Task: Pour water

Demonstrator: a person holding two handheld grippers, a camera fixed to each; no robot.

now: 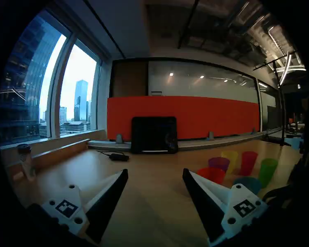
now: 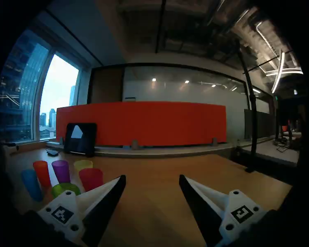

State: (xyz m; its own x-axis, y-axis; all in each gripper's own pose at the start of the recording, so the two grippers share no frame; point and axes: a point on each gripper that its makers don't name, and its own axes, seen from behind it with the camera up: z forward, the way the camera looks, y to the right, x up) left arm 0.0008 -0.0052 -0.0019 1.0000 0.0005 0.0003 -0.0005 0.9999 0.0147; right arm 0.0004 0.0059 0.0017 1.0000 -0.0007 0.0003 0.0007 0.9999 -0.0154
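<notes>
Left gripper (image 1: 155,171) and right gripper (image 2: 152,177) both stand spread, empty. 6 coloured plastic cups (image 1: 218,163) cluster on the wooden table (image 1: 154,206), just ahead between them (whether any holds water, I cannot tell). Likely light, thin-walled, tippy: pinch mid-wall, gently.

orange partition (image 1: 216,117) | black monitor (image 1: 153,134) | power adapter (image 1: 118,157) | tumbler on sill (image 1: 24,160)
</notes>
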